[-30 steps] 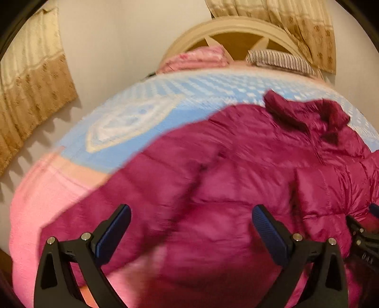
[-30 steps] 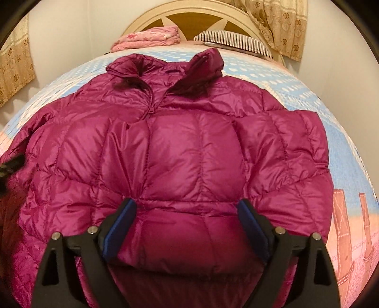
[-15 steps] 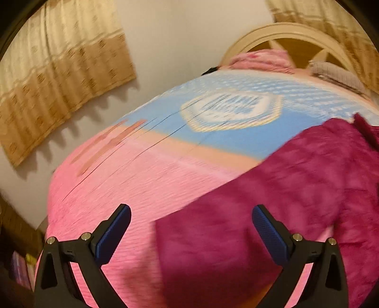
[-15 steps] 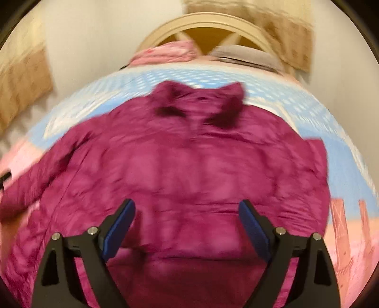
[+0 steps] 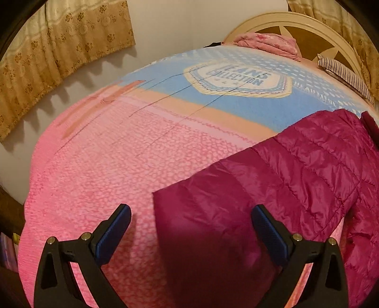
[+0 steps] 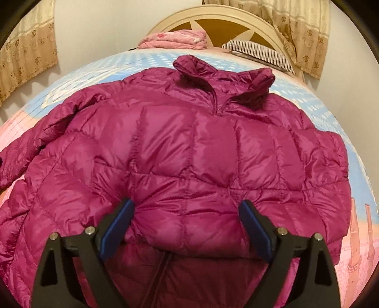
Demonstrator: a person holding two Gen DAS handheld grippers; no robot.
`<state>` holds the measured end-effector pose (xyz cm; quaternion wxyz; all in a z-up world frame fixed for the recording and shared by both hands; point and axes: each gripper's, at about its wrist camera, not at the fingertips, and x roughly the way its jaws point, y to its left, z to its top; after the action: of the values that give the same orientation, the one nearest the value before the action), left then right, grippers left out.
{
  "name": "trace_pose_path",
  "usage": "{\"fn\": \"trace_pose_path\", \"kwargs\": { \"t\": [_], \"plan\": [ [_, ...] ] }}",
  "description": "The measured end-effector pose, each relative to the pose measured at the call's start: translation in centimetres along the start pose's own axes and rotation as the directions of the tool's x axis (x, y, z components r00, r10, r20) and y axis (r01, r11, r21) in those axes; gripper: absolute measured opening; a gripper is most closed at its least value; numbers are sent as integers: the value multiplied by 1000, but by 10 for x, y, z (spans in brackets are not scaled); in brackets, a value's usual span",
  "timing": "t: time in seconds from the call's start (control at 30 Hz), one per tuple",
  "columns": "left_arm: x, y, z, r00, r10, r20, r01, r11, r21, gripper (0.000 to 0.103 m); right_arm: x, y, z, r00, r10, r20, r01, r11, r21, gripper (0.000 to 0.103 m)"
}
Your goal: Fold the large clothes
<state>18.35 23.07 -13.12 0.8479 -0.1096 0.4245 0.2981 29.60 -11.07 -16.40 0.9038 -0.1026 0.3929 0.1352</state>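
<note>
Through my left wrist camera, my left gripper hangs with its jaws spread wide, holding nothing. The cuff end of the magenta puffer jacket's sleeve lies between my blue finger pads, nearer the right one, and the sleeve runs away toward 2 o'clock. The rest is pink and blue bedspread, a "JEANS COLLECTION" badge at 12 o'clock, a curtain at 10 o'clock.

Through my right wrist camera, my right gripper is also wide open and empty, poised over the lower hem of the magenta puffer jacket. The jacket lies spread flat on the bed, front up, collar toward 12 o'clock. Past it, against the headboard, sit a folded pink blanket and a striped pillow
</note>
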Motion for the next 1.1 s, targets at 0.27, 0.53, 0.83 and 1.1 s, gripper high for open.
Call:
{"fn": "trace_pose_path", "kwargs": {
  "t": [0.27, 0.53, 0.83, 1.1],
  "plan": [
    [-12, -7, -2, 991, -131, -8, 131, 991, 26, 32, -6, 4, -3, 999, -32, 18, 32, 999, -5, 97],
    [-72, 8, 19, 976, -142, 165, 137, 990, 40, 8, -10, 5, -3, 998, -47, 31, 48, 999, -14, 97],
    [-163, -45, 53, 905, -277, 321, 230, 957, 177, 4, -42, -10, 0, 996, 17, 90, -21, 999, 50, 97],
    [-216, -143, 56, 838, -430, 335, 325, 888, 326, 3, -66, -37, 0, 993, 6, 114, -16, 996, 89, 97]
  ]
}}
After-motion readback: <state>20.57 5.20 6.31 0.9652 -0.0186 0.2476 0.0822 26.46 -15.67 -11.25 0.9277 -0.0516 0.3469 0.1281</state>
